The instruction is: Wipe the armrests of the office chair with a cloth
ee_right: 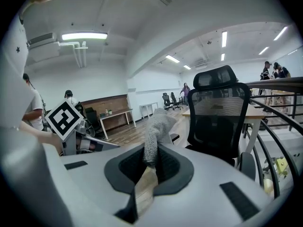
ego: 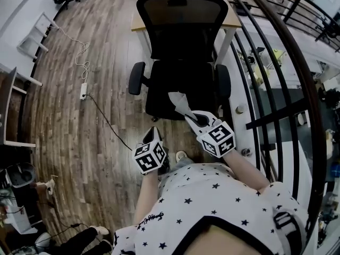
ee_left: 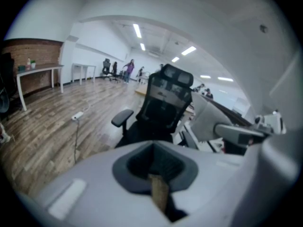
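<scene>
Right tool (ego: 192,116): closed on the cloth (ego: 179,102); in the right gripper view the grey fabric (ee_right: 156,126) is seen pinched between the jaws and standing up out of them.
Left tool (ego: 154,133): jaws drawn narrow with nothing between them, as shown in the left gripper view (ee_left: 155,167); it is held low, beside the right tool.
Office chair (ego: 180,52): placed straight ahead of both tools, seat facing the person, on the wooden floor.
Right-hand armrest (ego: 223,81): found ahead and slightly right of the cloth, near but apart; no contact is made yet.
Left-hand armrest (ego: 136,77): found ahead and left, across the seat from the cloth, nearer the empty left tool.
Long axis: each pad runs front to back, away from the person, roughly in line with the tools.
Nearer arm: the right-hand armrest is judged the shorter reach for the cloth-bearing tool.
Progress: wiping is judged not yet begun.
</scene>
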Demonstrator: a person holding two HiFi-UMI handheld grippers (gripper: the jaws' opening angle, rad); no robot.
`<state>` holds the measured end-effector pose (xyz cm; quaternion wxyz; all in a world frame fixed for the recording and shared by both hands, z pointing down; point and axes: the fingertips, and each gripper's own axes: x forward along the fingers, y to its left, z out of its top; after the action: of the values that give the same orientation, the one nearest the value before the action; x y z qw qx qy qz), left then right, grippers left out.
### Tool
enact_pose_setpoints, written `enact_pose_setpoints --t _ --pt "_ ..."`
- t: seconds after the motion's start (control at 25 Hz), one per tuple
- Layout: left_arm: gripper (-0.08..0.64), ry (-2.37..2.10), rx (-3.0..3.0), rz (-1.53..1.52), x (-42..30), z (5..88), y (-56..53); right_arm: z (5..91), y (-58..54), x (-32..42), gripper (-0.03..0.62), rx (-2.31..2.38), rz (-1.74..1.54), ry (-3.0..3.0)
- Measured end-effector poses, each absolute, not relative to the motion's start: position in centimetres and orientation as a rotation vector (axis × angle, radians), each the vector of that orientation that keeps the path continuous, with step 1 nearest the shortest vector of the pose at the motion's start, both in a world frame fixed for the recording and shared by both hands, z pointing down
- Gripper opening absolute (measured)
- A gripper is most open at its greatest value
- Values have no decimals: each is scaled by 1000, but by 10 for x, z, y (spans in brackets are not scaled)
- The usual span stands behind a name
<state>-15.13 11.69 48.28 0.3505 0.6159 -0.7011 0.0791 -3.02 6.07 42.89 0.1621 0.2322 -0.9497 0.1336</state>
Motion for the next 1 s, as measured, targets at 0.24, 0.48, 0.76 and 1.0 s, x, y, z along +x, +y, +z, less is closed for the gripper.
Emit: enact_pose_setpoints --t 0.24,0.48,0.76,1.0 --pt "5 -1807 1591 213 -183 487 96 433 34 -63 31 665 380 -2699" --pt "5 -1796 1577 221 -207 495 87 440 20 -90 31 641 366 -2681" --pt "5 -1830 1513 188 -237 501 87 450 13 -121 31 551 344 -2658" --pt "5 -1860 1460 166 -261 506 81 458 -7 -149 31 493 307 -2644"
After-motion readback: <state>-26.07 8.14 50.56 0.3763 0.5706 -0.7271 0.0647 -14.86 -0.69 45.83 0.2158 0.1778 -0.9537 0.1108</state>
